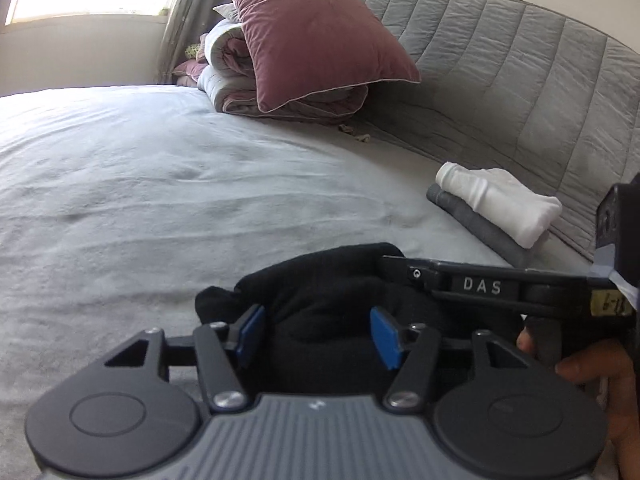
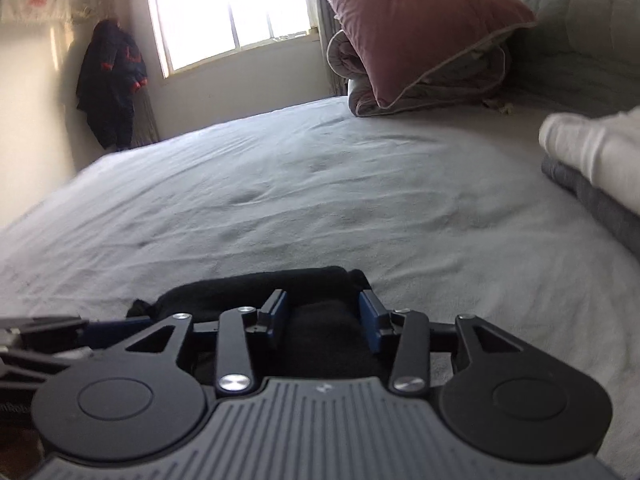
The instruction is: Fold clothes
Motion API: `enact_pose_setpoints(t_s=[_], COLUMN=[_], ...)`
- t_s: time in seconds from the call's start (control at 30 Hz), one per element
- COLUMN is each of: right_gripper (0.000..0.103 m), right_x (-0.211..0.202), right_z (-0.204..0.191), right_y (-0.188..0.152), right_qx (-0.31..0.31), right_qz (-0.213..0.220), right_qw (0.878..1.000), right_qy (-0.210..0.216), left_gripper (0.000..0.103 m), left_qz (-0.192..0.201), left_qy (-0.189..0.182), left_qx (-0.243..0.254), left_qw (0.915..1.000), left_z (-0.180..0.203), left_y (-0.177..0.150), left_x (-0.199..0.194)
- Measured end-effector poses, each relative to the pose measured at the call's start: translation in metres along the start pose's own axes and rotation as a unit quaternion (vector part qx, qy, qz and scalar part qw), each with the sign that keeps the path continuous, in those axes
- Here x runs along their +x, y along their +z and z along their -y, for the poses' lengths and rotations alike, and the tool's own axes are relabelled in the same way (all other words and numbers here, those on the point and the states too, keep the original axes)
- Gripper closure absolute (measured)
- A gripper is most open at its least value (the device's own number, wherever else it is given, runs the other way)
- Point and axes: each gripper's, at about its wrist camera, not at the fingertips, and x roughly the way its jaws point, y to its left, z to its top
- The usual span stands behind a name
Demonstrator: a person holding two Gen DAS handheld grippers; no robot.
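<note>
Black garment (image 1: pixel 320 280) on pale bedsheet (image 1: pixel 160 184) — mauve pillow (image 1: pixel 316 32), bright window (image 2: pixel 232 8)

A home bedroom: a wide bed with a pale grey-blue sheet (image 2: pixel 320 200) fills the view, backed at 2 o'clock by a grey quilted headboard (image 1: pixel 520 68). A mauve pillow (image 1: pixel 312 32) leans on a rolled mauve-and-grey duvet (image 2: pixel 360 72) at 12 o'clock. A bright sunlit window (image 2: pixel 232 8) (at 11 o'clock) stands beside a dark jacket hanging on the wall (image 2: pixel 110 84).
</note>
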Motion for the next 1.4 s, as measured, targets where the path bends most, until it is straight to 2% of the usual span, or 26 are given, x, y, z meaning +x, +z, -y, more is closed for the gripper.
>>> enact_pose_setpoints(t_s=[0.03, 0.07, 0.2, 0.33, 0.4, 0.53, 0.63, 0.8, 0.87, 0.93, 1.03, 1.1, 1.2, 1.3, 1.4], right_gripper=[0.056, 0.048, 0.048, 0.047, 0.046, 0.046, 0.046, 0.046, 0.047, 0.055, 0.065, 0.07, 0.071, 0.071, 0.071], right_x=[0.0, 0.001, -0.003, -0.015, -0.029, -0.06, -0.076, -0.091, -0.094, -0.096, -0.097, -0.095, -0.089, -0.085, -0.072], right_z=[0.005, 0.009, 0.036, 0.04, 0.036, 0.038, 0.04, 0.043, 0.042, 0.038, 0.035, 0.035, 0.028, 0.016, 0.013], right_y=[0.0, -0.001, -0.002, 0.006, 0.011, 0.024, 0.03, 0.031, 0.031, 0.031, 0.027, 0.021, 0.024, 0.033, 0.03], right_qx=[0.013, 0.028, 0.123, 0.131, 0.12, 0.139, 0.16, 0.199, 0.209, 0.201, 0.178, 0.175, 0.174, 0.142, 0.129], right_qz=[-0.001, -0.003, 0.005, -0.011, -0.012, 0.003, -0.012, -0.048, -0.058, -0.063, -0.064, -0.064, -0.065, -0.047, -0.072], right_qw=[1.0, 1.0, 0.991, 0.991, 0.992, 0.99, 0.987, 0.979, 0.976, 0.977, 0.98, 0.98, 0.979, 0.984, 0.985], right_qy=[0.005, 0.009, 0.047, 0.041, 0.025, 0.016, 0.009, 0.023, 0.028, 0.038, 0.058, 0.069, 0.085, 0.101, 0.087], left_gripper=[0.039, 0.038, 0.033, 0.033, 0.033, 0.035, 0.035, 0.035, 0.041, 0.051, 0.059, 0.061, 0.062, 0.062, 0.062], left_qz=[0.0, 0.0, 0.0, 0.002, 0.002, 0.002, -0.002, -0.01, -0.007, 0.004, 0.036, 0.035, 0.029, -0.004, -0.023], left_qy=[-0.004, -0.007, -0.021, -0.029, -0.013, 0.019, 0.019, 0.015, 0.018, 0.026, 0.029, 0.03, 0.016, 0.011, 0.02], left_qx=[-0.007, -0.013, -0.04, -0.078, -0.096, -0.11, -0.113, -0.088, -0.081, -0.079, -0.086, -0.074, -0.05, -0.029, 0.002], left_qw=[1.0, 0.9999, 0.999, 0.9965, 0.9953, 0.9937, 0.9934, 0.996, 0.9965, 0.9966, 0.9952, 0.9962, 0.9982, 0.9995, 0.9995], left_z=[-0.002, -0.003, -0.009, -0.015, -0.012, 0.0, 0.01, 0.029, 0.032, 0.033, 0.033, 0.035, 0.043, 0.048, 0.054], left_y=[0.0, 0.0, -0.001, -0.001, 0.003, 0.012, 0.019, 0.018, 0.011, 0.002, -0.018, -0.02, -0.021, -0.03, -0.038], left_x=[0.0, 0.001, 0.002, 0.002, -0.003, -0.018, -0.034, -0.06, -0.071, -0.08, -0.087, -0.08, -0.069, -0.054, -0.046])
